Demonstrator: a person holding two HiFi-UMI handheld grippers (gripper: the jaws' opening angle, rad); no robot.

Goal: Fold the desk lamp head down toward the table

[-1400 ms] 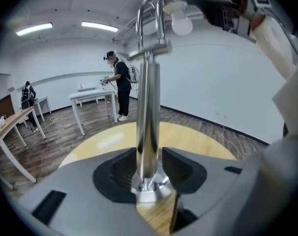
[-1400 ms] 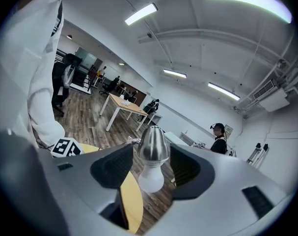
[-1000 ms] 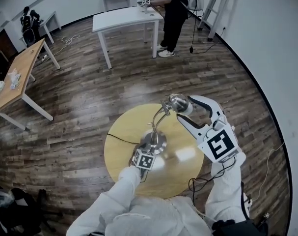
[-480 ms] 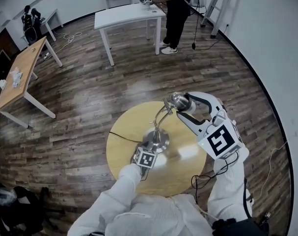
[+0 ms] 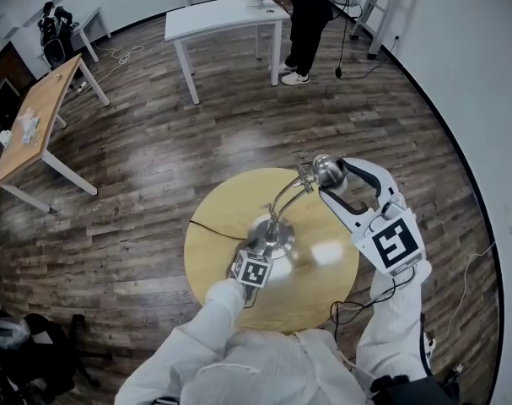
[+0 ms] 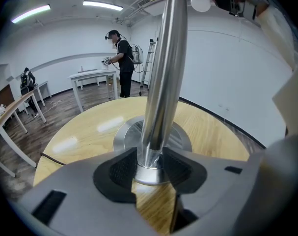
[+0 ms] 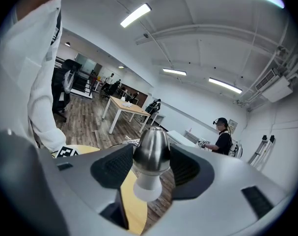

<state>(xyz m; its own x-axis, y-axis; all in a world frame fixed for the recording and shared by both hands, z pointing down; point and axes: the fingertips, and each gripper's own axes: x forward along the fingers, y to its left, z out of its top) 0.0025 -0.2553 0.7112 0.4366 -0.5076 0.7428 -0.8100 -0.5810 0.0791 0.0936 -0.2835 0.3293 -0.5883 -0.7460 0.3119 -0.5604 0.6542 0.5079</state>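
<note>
- Subject: a chrome desk lamp [image 5: 281,213] with a round metal base [image 5: 271,236] stands near the middle of the round pale-wood counter [image 5: 230,201].
- A black cable [image 5: 209,229] runs from the base to the counter's left edge.
- Left claw [image 6: 149,163]: clenched on the foot of the polished stem [image 6: 163,77], just above the base. The dark pads press it from both sides. Judged to be steadying the lamp.
- Right claw [image 7: 151,163]: grasping the bullet-shaped metal lamp head [image 7: 151,146], one pad on each flank. The white bulb [image 7: 148,188] protrudes beneath the head.
- Position of head: in the head view it sits at the end of the curved arm, raised well above the counter, toward the far right edge [image 5: 327,170].
- Progress: both holds are in place, so preparation appears complete. The fold itself is not yet evident, since the head is high and the arm is arched upward.
- Outstanding: bring the head down toward the counter while the base is kept planted.
- Risk, as judged: the smooth, tapered head may slip between the pads.
</note>
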